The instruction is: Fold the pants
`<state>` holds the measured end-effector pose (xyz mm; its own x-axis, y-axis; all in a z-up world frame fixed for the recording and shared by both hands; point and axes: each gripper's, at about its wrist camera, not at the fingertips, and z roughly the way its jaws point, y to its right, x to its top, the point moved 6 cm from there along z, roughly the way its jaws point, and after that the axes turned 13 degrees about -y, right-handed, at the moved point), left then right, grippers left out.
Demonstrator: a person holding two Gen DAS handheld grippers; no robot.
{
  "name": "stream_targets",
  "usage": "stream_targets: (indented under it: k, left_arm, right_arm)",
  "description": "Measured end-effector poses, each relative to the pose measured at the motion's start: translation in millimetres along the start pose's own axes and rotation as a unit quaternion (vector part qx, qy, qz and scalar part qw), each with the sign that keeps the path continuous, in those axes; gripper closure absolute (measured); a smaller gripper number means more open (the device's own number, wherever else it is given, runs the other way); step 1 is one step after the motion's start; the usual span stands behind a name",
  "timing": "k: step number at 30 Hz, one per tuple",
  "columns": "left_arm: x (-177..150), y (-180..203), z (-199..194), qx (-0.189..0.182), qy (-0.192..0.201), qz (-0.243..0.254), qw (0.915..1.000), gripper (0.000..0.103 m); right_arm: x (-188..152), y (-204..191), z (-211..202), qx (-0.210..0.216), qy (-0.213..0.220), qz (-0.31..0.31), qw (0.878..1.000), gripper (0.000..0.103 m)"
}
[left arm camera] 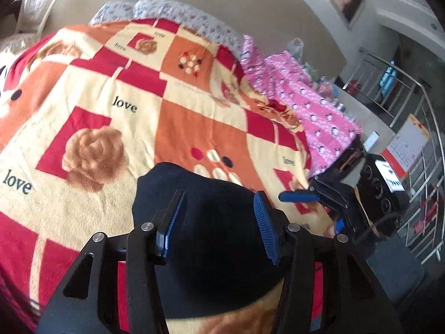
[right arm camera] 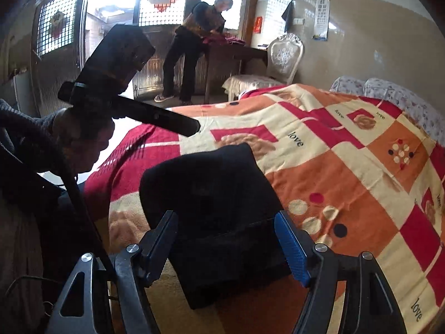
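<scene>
The black pants (left arm camera: pixel 211 189) lie folded into a thick rectangular bundle on the patterned blanket (left arm camera: pixel 111 144), near the bed's front edge. My left gripper (left arm camera: pixel 219 222) hovers just above the bundle, jaws open, pads clear of the cloth. My right gripper (right arm camera: pixel 226 239) is open too, its blue pads straddling the near end of the pants (right arm camera: pixel 211 189) without pressing on them. In the left wrist view the right gripper (left arm camera: pixel 319 211) sits just right of the bundle. In the right wrist view one of the left gripper's fingers (right arm camera: pixel 167 119) reaches in from the upper left.
A pink fleece blanket (left arm camera: pixel 311 111) is heaped at the bed's far right, and flowered pillows (left arm camera: pixel 178 11) line the wall. A metal railing (left arm camera: pixel 417 139) and a black speaker (left arm camera: pixel 378 186) stand beside the bed. A person (right arm camera: pixel 194 47) bends over a desk near a white chair (right arm camera: pixel 281 55).
</scene>
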<state>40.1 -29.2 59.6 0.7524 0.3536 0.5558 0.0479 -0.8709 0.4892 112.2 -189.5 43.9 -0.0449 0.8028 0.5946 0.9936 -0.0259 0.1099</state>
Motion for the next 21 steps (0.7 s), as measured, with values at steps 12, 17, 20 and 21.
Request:
stream_targets:
  k: [12, 17, 20, 21]
  left_arm:
    - [-7, -23, 63, 0.061, -0.039, 0.019, 0.9972, 0.054]
    - [-14, -28, 68, 0.062, -0.006, 0.028, 0.9977, 0.054]
    - [-13, -27, 69, 0.065, 0.001, 0.032, 0.9974, 0.053]
    - [-13, -27, 69, 0.067, 0.001, 0.033, 0.9972, 0.053]
  right_arm:
    - [-32, 33, 55, 0.071, -0.037, 0.096, 0.992, 0.027]
    - [-29, 30, 52, 0.067, -0.032, 0.095, 0.993, 0.027]
    - [-27, 30, 51, 0.058, -0.031, 0.092, 0.994, 0.026]
    - [-27, 30, 52, 0.054, -0.031, 0.092, 0.994, 0.025]
